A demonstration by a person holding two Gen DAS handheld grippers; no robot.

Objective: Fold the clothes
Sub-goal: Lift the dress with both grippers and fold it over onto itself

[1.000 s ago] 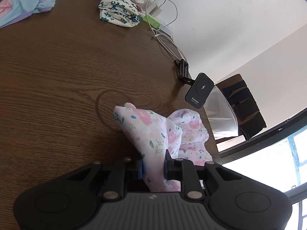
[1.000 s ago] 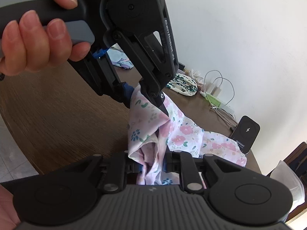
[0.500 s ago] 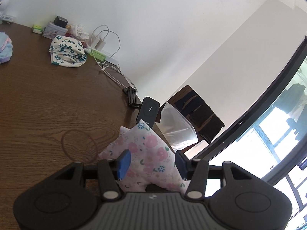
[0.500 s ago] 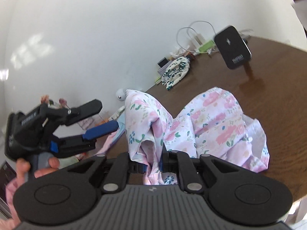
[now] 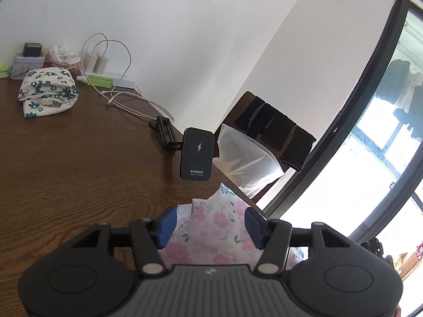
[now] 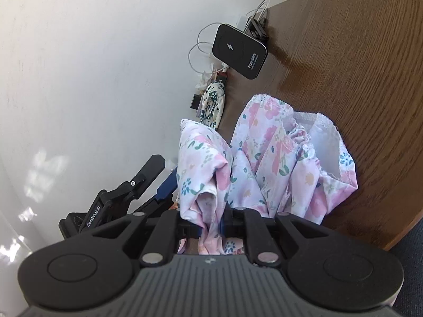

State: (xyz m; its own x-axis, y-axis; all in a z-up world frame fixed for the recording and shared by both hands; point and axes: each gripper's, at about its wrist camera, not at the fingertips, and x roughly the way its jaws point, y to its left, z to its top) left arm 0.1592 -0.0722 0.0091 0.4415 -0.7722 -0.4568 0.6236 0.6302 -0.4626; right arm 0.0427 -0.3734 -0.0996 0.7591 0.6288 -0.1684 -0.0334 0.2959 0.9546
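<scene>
The table [image 5: 66, 163] is dark brown wood with an open, visible grain and a low sheen that catches window light at its far end. The pink floral garment [image 6: 277, 158] is thin, soft woven cloth, crumpled, with a frilled gathered hem, and the folded green-flowered cloth [image 5: 47, 89] far left looks similar. The wireless charger [image 5: 197, 157] is smooth black plastic with a slight gloss, beside a translucent plastic bag [image 5: 243, 158].

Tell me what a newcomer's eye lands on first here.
The pink floral garment, bunched at the wooden table's edge, with the right tongs pinching one fold. The left tongs, jaws just opening, straddle the cloth without pressing it. Behind stands a black wireless charger.
</scene>
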